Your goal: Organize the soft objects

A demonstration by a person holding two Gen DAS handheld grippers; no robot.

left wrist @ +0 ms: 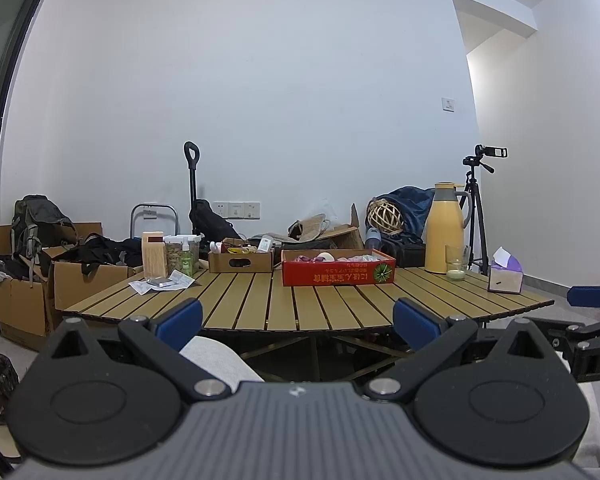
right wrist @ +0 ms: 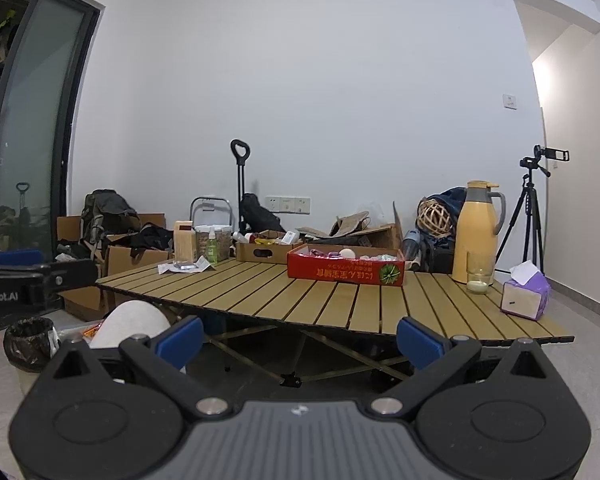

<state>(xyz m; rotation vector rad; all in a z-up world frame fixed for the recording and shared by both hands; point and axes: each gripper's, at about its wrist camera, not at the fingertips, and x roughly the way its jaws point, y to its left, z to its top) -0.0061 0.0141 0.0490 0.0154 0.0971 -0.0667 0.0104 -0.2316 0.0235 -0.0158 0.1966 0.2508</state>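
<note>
Soft objects (left wrist: 332, 258), pale pink, white and purplish lumps, heaped in the red cardboard box (left wrist: 338, 274) toward the far middle of the slatted folding table (left wrist: 260, 304) in the left wrist view; too small to name one by one. Probably light and squashy, likely to give under the pads, so best pinched across the bulk of one lump from above rather than by an edge, clear of the box wall. Left gripper (left wrist: 298, 318) low before the near table edge, jaws spread wide, nothing between them; a white roll (left wrist: 220, 360) just below its left finger. Near the box: a brown cardboard tray (left wrist: 240, 261) to its left, a yellow thermos jug (left wrist: 444, 228), a glass (left wrist: 457, 263) with something pale at the bottom, a tissue box (left wrist: 505, 276) at the right. Glass the fragile one, well to the side of a straight reach. In the right wrist view, the same red box (right wrist: 346, 270) with its soft objects (right wrist: 340, 255) across the open slats (right wrist: 320, 304). Right gripper (right wrist: 300, 338) likewise spread and empty, short of the table. Papers (right wrist: 184, 267), a wooden box (right wrist: 185, 241) and a green spray bottle (right wrist: 212, 246) at the far left corner, off the path. Bare tabletop between grippers and box; only the box rim to clear.
</note>
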